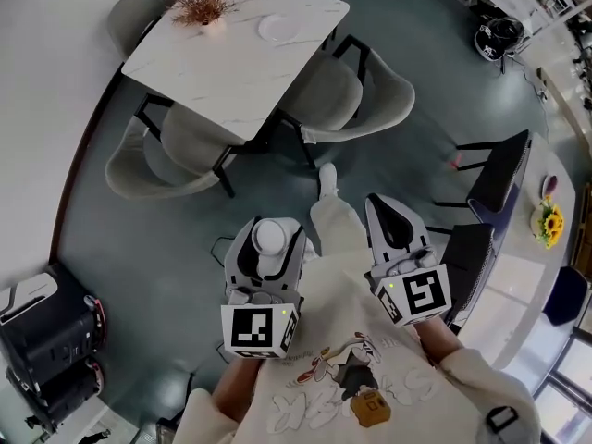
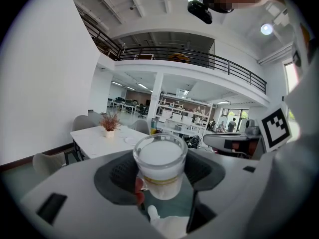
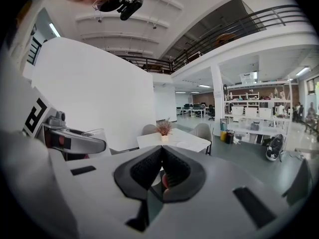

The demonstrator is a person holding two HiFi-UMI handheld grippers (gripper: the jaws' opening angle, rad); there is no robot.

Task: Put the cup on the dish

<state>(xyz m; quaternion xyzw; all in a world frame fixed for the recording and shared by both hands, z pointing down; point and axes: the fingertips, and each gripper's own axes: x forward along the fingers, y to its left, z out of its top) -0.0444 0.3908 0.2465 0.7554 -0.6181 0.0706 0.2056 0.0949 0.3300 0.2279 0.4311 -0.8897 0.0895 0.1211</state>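
Observation:
My left gripper (image 1: 270, 240) is shut on a clear glass cup (image 1: 270, 238) with a whitish inside; in the left gripper view the cup (image 2: 160, 166) sits upright between the dark pads. My right gripper (image 1: 392, 222) is shut with nothing in it, its pads (image 3: 149, 171) pressed together. Both are held in front of the person's body, above the floor. The white dish (image 1: 276, 28) lies on the far white marble table (image 1: 222, 63), well ahead of both grippers. It shows small in the left gripper view as the dish (image 2: 130, 140) and on the table (image 3: 172, 139) in the right gripper view.
A small dried plant in a pot (image 1: 205, 6) stands on the table left of the dish. Grey chairs (image 1: 347, 91) ring the table. A black equipment case (image 1: 46, 326) stands at the left, a black chair (image 1: 499, 169) and a counter with sunflowers (image 1: 550, 222) at the right.

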